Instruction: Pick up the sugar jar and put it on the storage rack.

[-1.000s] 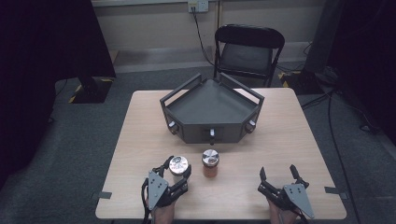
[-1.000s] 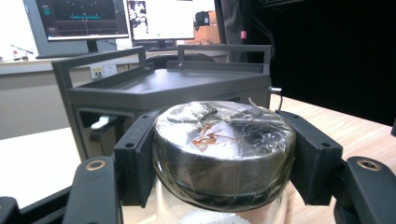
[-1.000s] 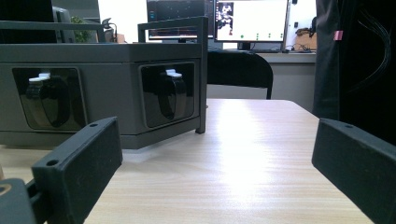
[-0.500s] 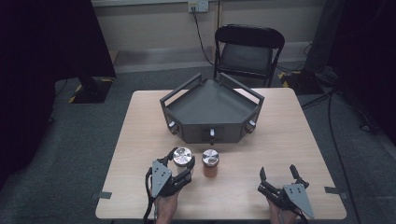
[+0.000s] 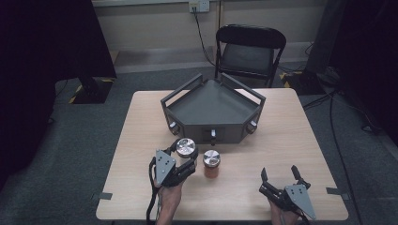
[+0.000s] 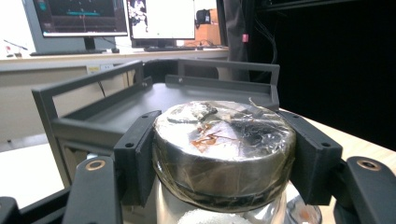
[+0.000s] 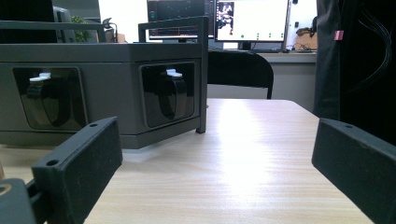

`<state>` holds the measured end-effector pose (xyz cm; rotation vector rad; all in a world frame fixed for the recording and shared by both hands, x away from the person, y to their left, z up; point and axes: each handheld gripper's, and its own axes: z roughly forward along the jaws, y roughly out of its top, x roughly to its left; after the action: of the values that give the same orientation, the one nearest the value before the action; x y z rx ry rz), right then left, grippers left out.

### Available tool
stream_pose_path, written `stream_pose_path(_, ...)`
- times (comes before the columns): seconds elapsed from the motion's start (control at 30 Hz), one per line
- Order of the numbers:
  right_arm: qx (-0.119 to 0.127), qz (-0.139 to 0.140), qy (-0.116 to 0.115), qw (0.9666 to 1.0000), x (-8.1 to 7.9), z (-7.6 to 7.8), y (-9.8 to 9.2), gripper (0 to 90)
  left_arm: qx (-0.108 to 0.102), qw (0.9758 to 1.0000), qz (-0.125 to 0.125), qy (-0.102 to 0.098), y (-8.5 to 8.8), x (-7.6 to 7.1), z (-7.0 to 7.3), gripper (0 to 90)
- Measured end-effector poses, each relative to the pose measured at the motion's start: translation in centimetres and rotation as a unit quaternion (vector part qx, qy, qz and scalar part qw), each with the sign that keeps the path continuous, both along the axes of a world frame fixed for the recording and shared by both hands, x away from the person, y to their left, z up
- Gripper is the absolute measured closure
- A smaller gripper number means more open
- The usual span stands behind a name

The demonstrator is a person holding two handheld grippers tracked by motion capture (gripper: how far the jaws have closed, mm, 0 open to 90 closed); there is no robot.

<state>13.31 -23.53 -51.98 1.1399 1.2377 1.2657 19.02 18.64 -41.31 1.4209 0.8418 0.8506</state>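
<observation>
Near the desk's front left, the left gripper pinches a foil-capped jar upright between its jaws; the grey tray lies just beyond; the right gripper, jaws spread, rests farther right.

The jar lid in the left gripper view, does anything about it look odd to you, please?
Yes. The lid of the jar held by the left gripper is wrapped in crinkled clear film, with a brownish smear under it near the top centre. Otherwise it sits squarely between the pads. The second jar stands upright on the table.
</observation>
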Motion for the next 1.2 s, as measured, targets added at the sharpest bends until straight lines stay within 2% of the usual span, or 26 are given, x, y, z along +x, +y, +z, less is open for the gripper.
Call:
stream_pose_path(0.07, 0.000, 0.000, 0.000, 1.0000, 0.0, 0.0, 0.0, 0.4, -0.001, 1.0000, 0.007, -0.005, -0.3, 0.2, 0.1, 34.6)
stream_pose_path(0.17, 0.000, 0.001, 0.000, 1.0000, 0.0, 0.0, 0.0, 0.4, -0.010, 0.9999, 0.011, -0.003, -0.6, 0.9, 0.4, 34.6)
stream_pose_path(0.37, 0.000, 0.002, 0.000, 1.0000, 0.0, 0.0, -0.1, 0.4, -0.008, 0.9996, 0.028, -0.002, -1.5, 2.1, 1.1, 34.5)
stream_pose_path(0.47, 0.000, 0.002, 0.000, 1.0000, 0.0, 0.0, -0.1, 0.4, -0.013, 0.9993, 0.035, -0.006, -1.9, 2.5, 1.3, 34.5)
stream_pose_path(0.7, 0.000, 0.002, 0.000, 1.0000, 0.0, 0.0, -0.1, 0.4, -0.003, 0.9986, 0.050, -0.019, -3.0, 3.9, 2.3, 34.5)
stream_pose_path(1.0, 0.000, 0.006, 0.000, 1.0000, 0.0, 0.0, -0.2, 0.4, -0.009, 0.9979, 0.064, -0.002, -3.9, 6.7, 3.2, 34.5)
stream_pose_path(1.1, 0.000, 0.006, 0.000, 1.0000, 0.0, 0.0, -0.2, 0.4, -0.019, 0.9979, 0.063, 0.004, -3.8, 7.3, 3.6, 34.5)
stream_pose_path(1.2, 0.000, 0.006, 0.000, 1.0000, 0.0, 0.0, -0.2, 0.4, -0.017, 0.9977, 0.065, 0.005, -3.9, 7.9, 4.2, 34.5)
